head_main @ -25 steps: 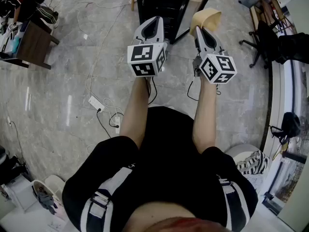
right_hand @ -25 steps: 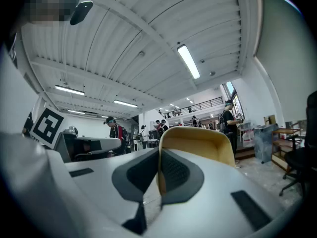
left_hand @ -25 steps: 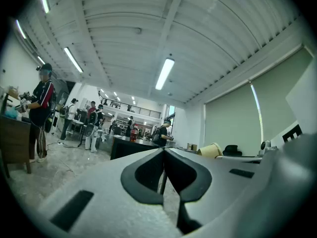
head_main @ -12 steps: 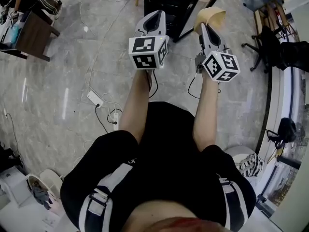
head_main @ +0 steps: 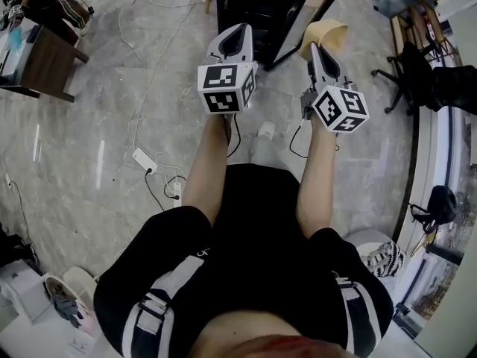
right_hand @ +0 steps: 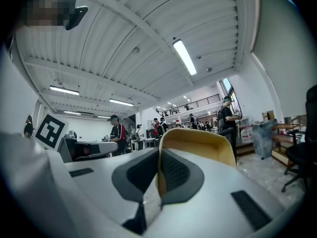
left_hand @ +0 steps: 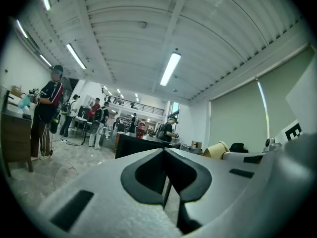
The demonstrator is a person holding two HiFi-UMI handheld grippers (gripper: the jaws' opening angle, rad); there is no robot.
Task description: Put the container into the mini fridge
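Right gripper point(head_main: 318, 49) pinches container point(head_main: 329, 30) wall, upper right; prob light, thin, bendy, so go gentle. Left gripper point(head_main: 235, 39) closed, empty.

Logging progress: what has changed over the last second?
A pale shoe has come into view, as if stepping forward. The right tongs stay shut on the tan container; the left tongs stay shut and empty.
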